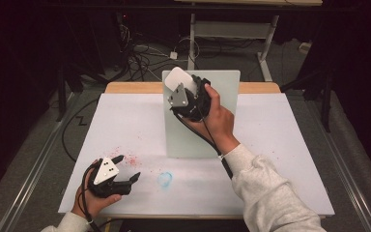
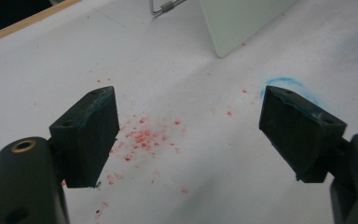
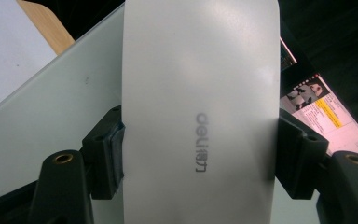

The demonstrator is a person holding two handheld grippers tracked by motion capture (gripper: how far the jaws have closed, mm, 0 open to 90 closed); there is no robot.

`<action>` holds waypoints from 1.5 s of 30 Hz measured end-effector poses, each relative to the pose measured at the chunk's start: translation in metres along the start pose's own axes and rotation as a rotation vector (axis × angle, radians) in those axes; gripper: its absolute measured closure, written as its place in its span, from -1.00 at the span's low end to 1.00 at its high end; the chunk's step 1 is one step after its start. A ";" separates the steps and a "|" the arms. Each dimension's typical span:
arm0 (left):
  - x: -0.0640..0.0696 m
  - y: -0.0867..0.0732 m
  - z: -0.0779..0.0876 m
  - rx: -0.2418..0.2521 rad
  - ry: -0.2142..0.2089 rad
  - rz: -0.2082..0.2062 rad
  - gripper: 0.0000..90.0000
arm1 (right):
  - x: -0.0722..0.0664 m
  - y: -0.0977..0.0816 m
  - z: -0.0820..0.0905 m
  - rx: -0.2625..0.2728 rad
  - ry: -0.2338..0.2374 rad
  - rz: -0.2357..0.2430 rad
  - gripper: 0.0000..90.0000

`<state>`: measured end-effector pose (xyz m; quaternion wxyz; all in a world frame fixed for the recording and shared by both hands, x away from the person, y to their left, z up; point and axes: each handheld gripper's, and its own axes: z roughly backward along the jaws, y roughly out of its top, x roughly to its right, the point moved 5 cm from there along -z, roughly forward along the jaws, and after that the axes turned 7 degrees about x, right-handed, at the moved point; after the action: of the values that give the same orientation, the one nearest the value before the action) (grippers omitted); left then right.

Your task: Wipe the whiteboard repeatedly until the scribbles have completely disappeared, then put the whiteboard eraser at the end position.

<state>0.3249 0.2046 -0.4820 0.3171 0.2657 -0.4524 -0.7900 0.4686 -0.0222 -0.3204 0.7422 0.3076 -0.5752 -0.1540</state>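
The right gripper [image 1: 186, 89], at the upper centre of the high view, is clamped on a white eraser block [image 1: 179, 79]; in the right gripper view its two black jaws press against the block's long sides, and the block [image 3: 200, 107] carries grey printed lettering. The block is held up in the air against the top part of a pale upright board [image 1: 222, 121], which stands at the centre of the white tabletop [image 1: 280, 159]. Whether the block touches the board cannot be told. The left gripper [image 1: 128, 169] rests at the lower left of the high view, its jaws spread wide with nothing between them. Red crumbs [image 2: 142, 137] and a faint blue smudge [image 2: 282, 83] lie on the tabletop in front of it. Judging by this, the pick-up is done; wiping the board appears to be the work in hand or still ahead, and putting the block down is left.
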 end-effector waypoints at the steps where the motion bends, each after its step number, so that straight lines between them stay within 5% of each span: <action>1: 0.000 0.000 0.000 0.001 -0.001 0.001 -0.57 | 0.000 0.000 0.000 0.003 0.000 -0.003 -0.31; 5: 0.000 0.000 0.000 0.002 -0.002 -0.001 -0.57 | -0.011 0.001 0.000 -0.001 0.028 0.019 -0.31; 7: 0.000 0.001 0.000 0.001 -0.002 -0.005 -0.57 | -0.025 -0.001 0.001 -0.013 0.043 0.075 -0.31; 13: 0.001 0.000 0.001 0.001 0.001 -0.004 -0.57 | -0.052 -0.015 0.006 -0.021 0.066 0.148 -0.31; 17: 0.001 0.000 0.000 -0.003 0.000 -0.005 -0.57 | -0.062 -0.023 0.009 -0.024 0.090 0.159 -0.31; 26: 0.000 -0.001 -0.001 -0.005 0.000 -0.003 -0.57 | -0.073 -0.037 0.020 -0.020 0.179 0.086 -0.31; 35: 0.002 0.000 -0.001 -0.006 0.005 -0.011 -0.57 | -0.070 -0.046 0.052 0.043 0.248 0.035 -0.31; 45: 0.003 0.000 -0.002 -0.020 0.011 -0.014 -0.57 | -0.058 -0.071 0.074 0.038 0.304 -0.058 -0.31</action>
<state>0.3246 0.2015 -0.4834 0.3168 0.2703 -0.4407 -0.7953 0.3908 -0.0630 -0.3981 0.8101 0.3577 -0.4498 -0.1161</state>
